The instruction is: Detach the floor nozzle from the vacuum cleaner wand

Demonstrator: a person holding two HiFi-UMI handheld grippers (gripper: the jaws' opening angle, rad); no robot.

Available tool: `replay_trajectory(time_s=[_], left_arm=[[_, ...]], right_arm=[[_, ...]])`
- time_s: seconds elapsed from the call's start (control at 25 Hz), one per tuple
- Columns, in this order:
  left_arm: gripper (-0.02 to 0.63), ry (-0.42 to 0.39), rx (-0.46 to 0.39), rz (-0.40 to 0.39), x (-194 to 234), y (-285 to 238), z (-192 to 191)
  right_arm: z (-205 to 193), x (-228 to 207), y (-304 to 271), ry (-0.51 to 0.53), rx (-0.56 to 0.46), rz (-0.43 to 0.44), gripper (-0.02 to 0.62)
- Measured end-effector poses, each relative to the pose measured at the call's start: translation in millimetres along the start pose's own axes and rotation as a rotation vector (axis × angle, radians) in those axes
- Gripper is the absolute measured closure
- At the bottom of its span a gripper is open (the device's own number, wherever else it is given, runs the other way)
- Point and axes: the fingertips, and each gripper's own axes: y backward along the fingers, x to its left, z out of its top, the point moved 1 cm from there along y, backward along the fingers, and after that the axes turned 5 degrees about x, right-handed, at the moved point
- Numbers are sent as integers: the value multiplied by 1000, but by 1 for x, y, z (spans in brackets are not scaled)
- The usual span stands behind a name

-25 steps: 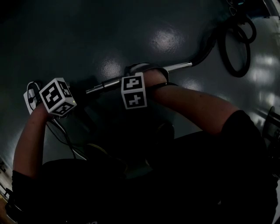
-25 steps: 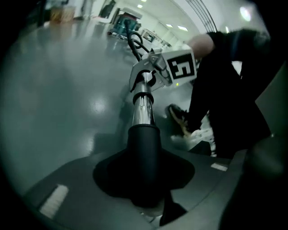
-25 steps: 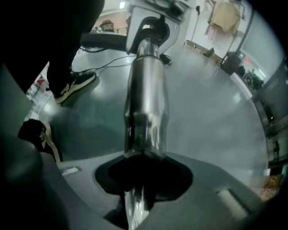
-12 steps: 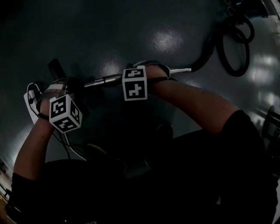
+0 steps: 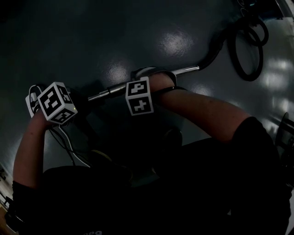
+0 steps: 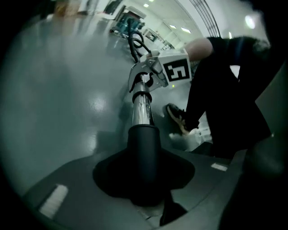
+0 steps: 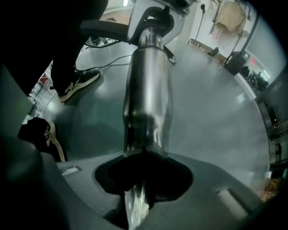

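Wand in right gripper; left gripper on nozzle neck; hose, shoe nearby.

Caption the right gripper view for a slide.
Right gripper clamps the metal wand, which runs up to the left gripper over a grey floor.

This looks like a big work hall or a lab, not a home. The shiny grey floor goes on a long way. Rows of ceiling lights shine high above. Loose cables lie on the floor.
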Motion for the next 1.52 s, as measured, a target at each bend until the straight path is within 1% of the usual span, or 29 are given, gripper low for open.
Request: replay_trajectory(time_s=[0.04,0.12,0.24,0.28,0.32,0.36,0.4,0.44,0.48,0.52,0.56,0.6,0.64,0.68,0.76,0.8,0.84,0.88,0.92,1.04,1.16,1.24,1.32,1.52], left_arm=[[456,-58,23,93,7,2,0],[456,-186,64,305,20,6,2],[456,-369,94,617,37,17,15],[456,-417,96,701,43,20,19],[456,-445,96,756,46,22,21],[456,-442,90,768,47,21,21],[456,-400,74,728,46,19,19],[456,-319,38,639,44,18,16],[456,-213,-26,520,41,19,13],[457,-112,-110,404,38,22,12],[457,-43,-193,323,35,26,15],[457,-23,-250,293,35,30,18],[457,-51,-264,310,37,30,20],[456,-114,-237,353,40,26,19],[456,-277,-121,437,45,8,11],[456,-342,-62,461,47,-4,5],[456,-382,-12,471,49,-16,-3],[456,-396,30,468,51,-28,-11],[456,-394,66,456,53,-39,-19],[456,-355,134,425,58,-66,-41],[456,-323,190,450,71,-83,-59],[456,-318,226,480,76,-92,-66],[456,-337,260,498,77,-100,-68],[454,-413,301,478,64,-120,-57]], right_arm=[[0,-1,0,-10,-5,12,485],[-2,-4,1,-26,-13,26,485],[-10,-11,3,-65,-8,25,485],[-12,-13,4,-78,-6,27,485],[-14,-15,5,-88,-2,29,485],[-17,-14,5,-94,4,32,485],[-21,-13,4,-96,13,33,485],[-25,-12,3,-95,26,29,485],[-30,-11,1,-94,36,22,486],[-34,-11,0,-92,40,16,486],[-36,-11,0,-91,37,12,486],[-37,-11,0,-90,33,11,486],[-37,-11,0,-90,30,12,486],[-37,-12,0,-90,31,13,486],[-37,-12,-1,-86,37,17,486],[-37,-10,-3,-81,40,20,486],[-37,-7,-5,-73,44,24,485],[-36,-2,-7,-63,48,30,485],[-36,4,-11,-52,54,39,485],[-37,24,-24,-25,70,66,485],[-41,36,-39,-15,91,76,485],[-41,41,-51,-8,104,73,485],[-41,44,-61,0,118,67,485],[-41,47,-71,-2,106,63,483]])
